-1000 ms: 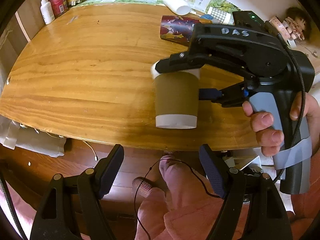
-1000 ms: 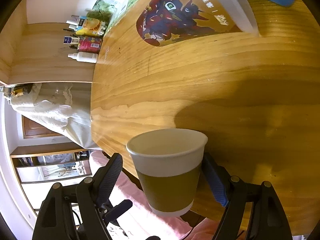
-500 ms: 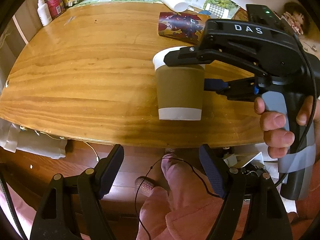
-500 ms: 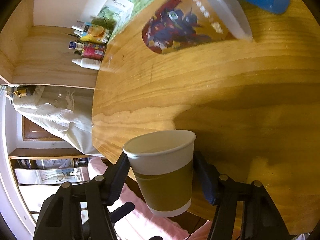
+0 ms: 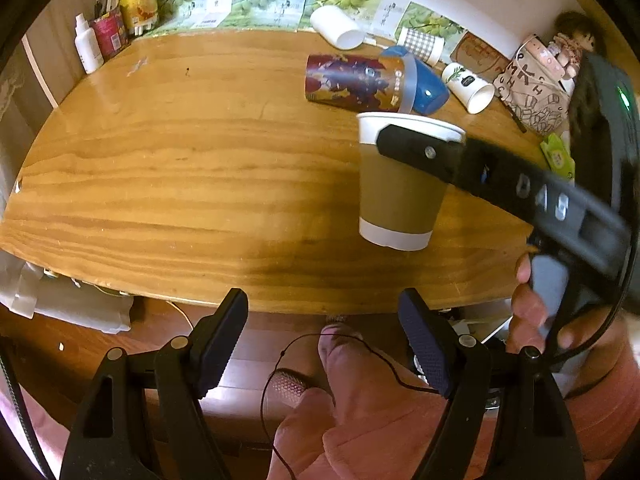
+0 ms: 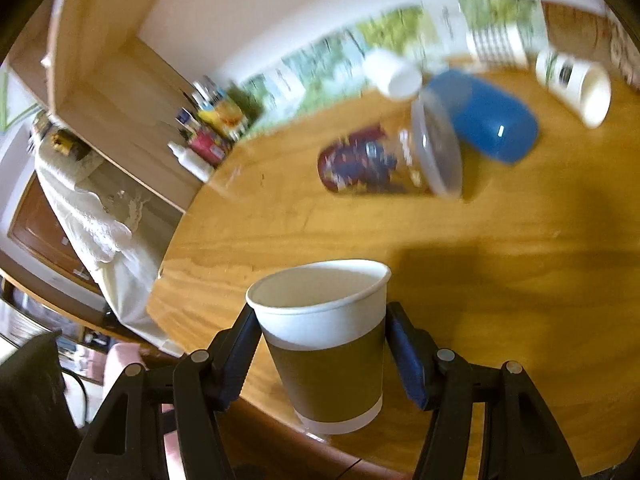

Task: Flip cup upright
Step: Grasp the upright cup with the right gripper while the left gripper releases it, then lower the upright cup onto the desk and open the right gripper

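A brown paper cup with a white rim and base (image 5: 400, 188) stands mouth up, held just above the wooden table (image 5: 200, 160). My right gripper (image 6: 324, 360) is shut on the cup (image 6: 332, 352), its two fingers pressing the brown sleeve from both sides. In the left wrist view one right finger (image 5: 420, 152) crosses the cup's rim. My left gripper (image 5: 324, 344) is open and empty, hanging off the table's near edge, below the cup.
At the back right of the table lie a printed tumbler (image 5: 352, 80), a blue cup (image 5: 424, 84), and white paper cups (image 5: 468, 84). Bottles and cartons (image 5: 108, 36) stand at the back left corner. A patterned bag (image 5: 532, 92) sits at the far right.
My right gripper has rotated and tilted with the cup, bringing the cluttered back of the table into its view. The cup stays mouth up in the grip. My left gripper has stayed open.
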A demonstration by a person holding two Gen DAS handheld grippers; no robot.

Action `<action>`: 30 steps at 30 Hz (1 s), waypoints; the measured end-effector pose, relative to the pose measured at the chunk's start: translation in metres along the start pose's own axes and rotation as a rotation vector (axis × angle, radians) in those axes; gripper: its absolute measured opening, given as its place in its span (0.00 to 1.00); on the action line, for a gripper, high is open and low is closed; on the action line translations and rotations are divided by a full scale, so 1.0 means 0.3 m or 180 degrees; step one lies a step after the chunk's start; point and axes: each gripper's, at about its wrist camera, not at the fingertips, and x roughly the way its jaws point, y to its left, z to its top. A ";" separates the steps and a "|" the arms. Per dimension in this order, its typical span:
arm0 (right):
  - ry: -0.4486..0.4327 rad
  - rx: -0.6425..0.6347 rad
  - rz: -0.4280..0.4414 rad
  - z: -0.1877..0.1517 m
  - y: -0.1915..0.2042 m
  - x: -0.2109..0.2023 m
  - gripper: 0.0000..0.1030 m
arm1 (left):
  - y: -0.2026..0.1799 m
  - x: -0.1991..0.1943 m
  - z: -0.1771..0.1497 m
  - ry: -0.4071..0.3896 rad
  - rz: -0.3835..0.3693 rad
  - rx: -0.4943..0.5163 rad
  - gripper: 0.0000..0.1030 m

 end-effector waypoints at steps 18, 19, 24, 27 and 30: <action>-0.1429 -0.0857 -0.0616 -0.177 0.022 -0.073 0.61 | 0.004 -0.016 -0.025 -0.0060 0.0075 0.0018 0.78; -0.1467 -0.0874 -0.0627 -0.186 0.022 -0.071 0.62 | 0.004 -0.016 -0.027 -0.0054 0.0090 0.0012 0.78; -0.1635 -0.0929 -0.0675 -0.220 0.023 -0.056 0.62 | 0.004 -0.019 -0.042 -0.0045 0.0156 -0.0005 0.78; -0.1699 -0.0945 -0.0710 -0.227 0.022 -0.044 0.62 | 0.003 -0.021 -0.049 -0.0045 0.0183 -0.0014 0.78; -0.1722 -0.0925 -0.0734 -0.226 0.014 -0.032 0.63 | 0.001 -0.021 -0.053 -0.0044 0.0202 -0.0016 0.78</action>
